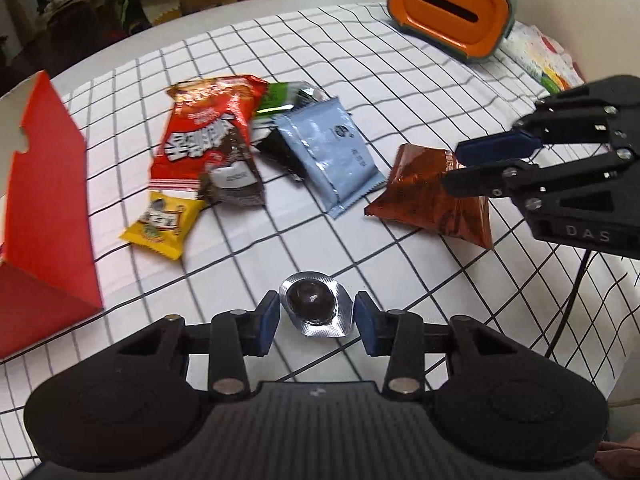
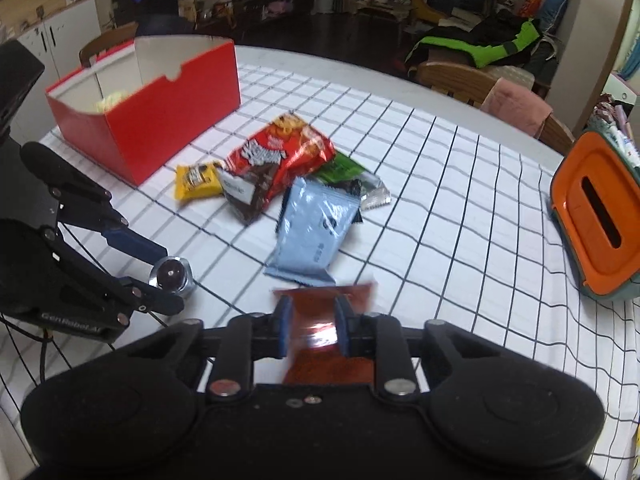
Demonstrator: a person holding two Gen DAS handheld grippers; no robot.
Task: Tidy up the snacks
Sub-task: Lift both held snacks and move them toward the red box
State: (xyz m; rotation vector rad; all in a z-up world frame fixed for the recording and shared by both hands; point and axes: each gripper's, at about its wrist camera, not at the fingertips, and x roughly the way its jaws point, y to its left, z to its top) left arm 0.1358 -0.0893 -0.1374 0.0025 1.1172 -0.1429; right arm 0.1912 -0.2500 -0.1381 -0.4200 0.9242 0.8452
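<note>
A round table under a white cloth with a black grid (image 1: 400, 80) is filling both views, with a dim living room lying behind it. In the left wrist view, the left gripper (image 1: 316, 316) is clamping a small foil-wrapped chocolate (image 1: 314, 304) between its blue pads, at 6 o'clock. At 3 o'clock the right gripper (image 1: 452, 166) is pinching the top edge of a brown packet (image 1: 420, 196), its fingers closed on it. A red box (image 1: 48, 216) is standing open at 9 o'clock. The loose snacks are lying in a heap around 11 o'clock: a red bag (image 1: 204, 128), a yellow packet (image 1: 162, 224) just below it, a green packet (image 1: 280, 96) partly buried, and a pale blue packet (image 1: 332, 152) leaning beside them. An orange container (image 1: 448, 12) is sitting at 1 o'clock. In the right wrist view the brown packet (image 2: 320, 300) is showing blurred between the right gripper's pads (image 2: 284, 324) at 6 o'clock, and the box (image 2: 160, 120) is standing at 10 o'clock.
</note>
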